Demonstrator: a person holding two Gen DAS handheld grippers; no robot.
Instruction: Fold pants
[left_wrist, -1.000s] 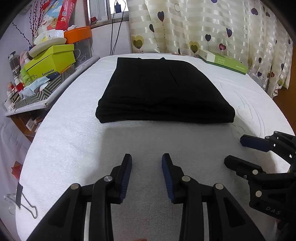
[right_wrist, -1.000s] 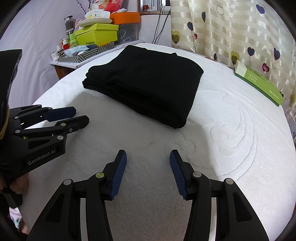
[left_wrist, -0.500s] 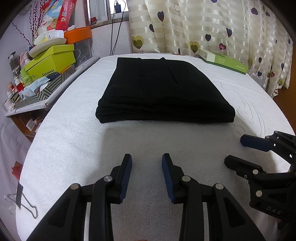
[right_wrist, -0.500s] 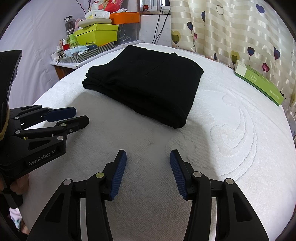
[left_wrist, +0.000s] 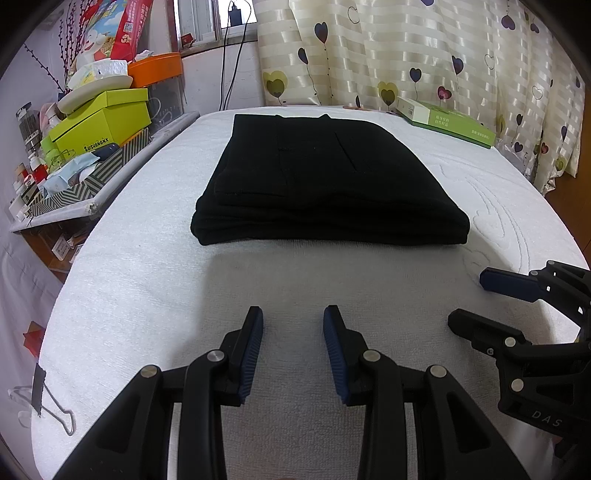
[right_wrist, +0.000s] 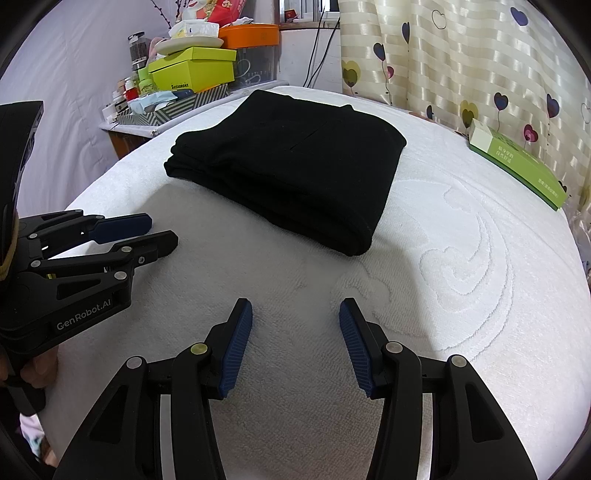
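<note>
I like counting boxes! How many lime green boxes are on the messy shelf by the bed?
2: a big lime green box under the white plate, and a smaller one beside it. More could be hidden.

Folded black pants (left_wrist: 325, 184) on white towel (left_wrist: 147, 295); left tongs (left_wrist: 293, 325) parted, empty.

The left hand-held gripper (right_wrist: 162, 232) bears "GenRobot.AI" in white on its body. The right hand-held gripper (left_wrist: 469, 302) shows "DAS". The lime-green box (left_wrist: 103, 125) reads "SHISHANGNX".
</note>
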